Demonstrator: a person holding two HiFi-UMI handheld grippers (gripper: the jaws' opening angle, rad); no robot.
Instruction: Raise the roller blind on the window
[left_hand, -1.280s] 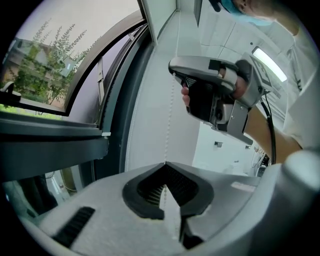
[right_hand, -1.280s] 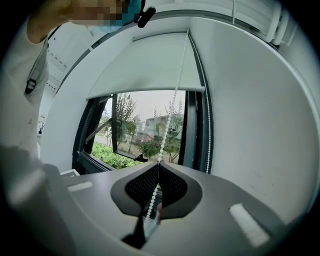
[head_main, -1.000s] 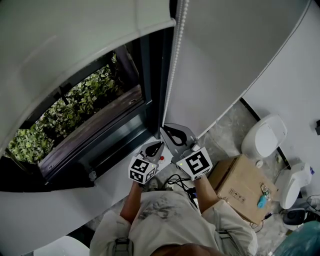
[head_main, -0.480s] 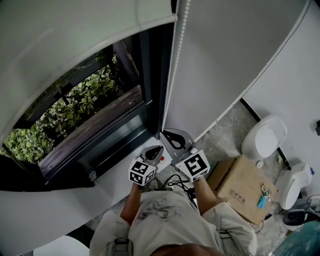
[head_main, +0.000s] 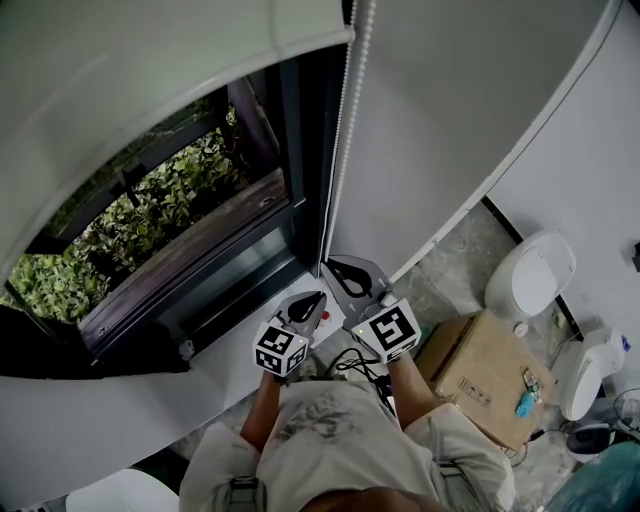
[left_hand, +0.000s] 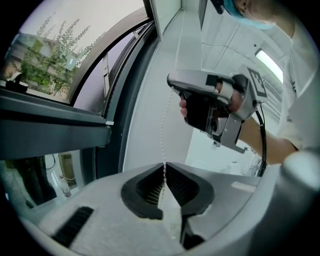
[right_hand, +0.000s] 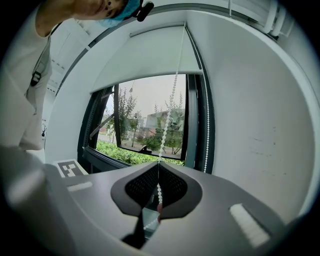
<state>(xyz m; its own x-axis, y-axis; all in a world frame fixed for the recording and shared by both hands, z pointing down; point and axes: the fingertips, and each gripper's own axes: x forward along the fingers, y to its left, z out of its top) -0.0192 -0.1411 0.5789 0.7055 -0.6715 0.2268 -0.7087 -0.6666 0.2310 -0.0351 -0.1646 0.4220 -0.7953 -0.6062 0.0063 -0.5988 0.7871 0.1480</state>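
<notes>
White plastic beads are all either tool has to hold. The bead chain (head_main: 346, 130) hangs just beside the right edge of the window frame (head_main: 300, 150). Both pairs of jaws are shut on it below that frame's lower right corner, the right gripper (right_hand: 158, 167) pinching the strand above and the left gripper (left_hand: 164, 167) clamping what looks like the same strand just beneath. The roller blind (right_hand: 150, 52) covers only the top of the window (head_main: 150, 220), with open glass from its bottom edge down to the frame's lower rail, so the raise looks partly done. With both grippers this low against the frame, the stroke seems nearly spent and a regrip higher up looks due, and that is the likeliest place for trouble. While one gripper lets go, the other alone holds the chain, and small round beads could slide through smooth pads and let the blind creep down. A pull slanted away from the frame could also drag the chain sideways at its wheel overhead, out of view, so that it skips or jams. A second strand (right_hand: 205, 125) runs close along the frame, and taking that one by mistake would probably lower the blind. A jerk on a taut chain could snap a link.
</notes>
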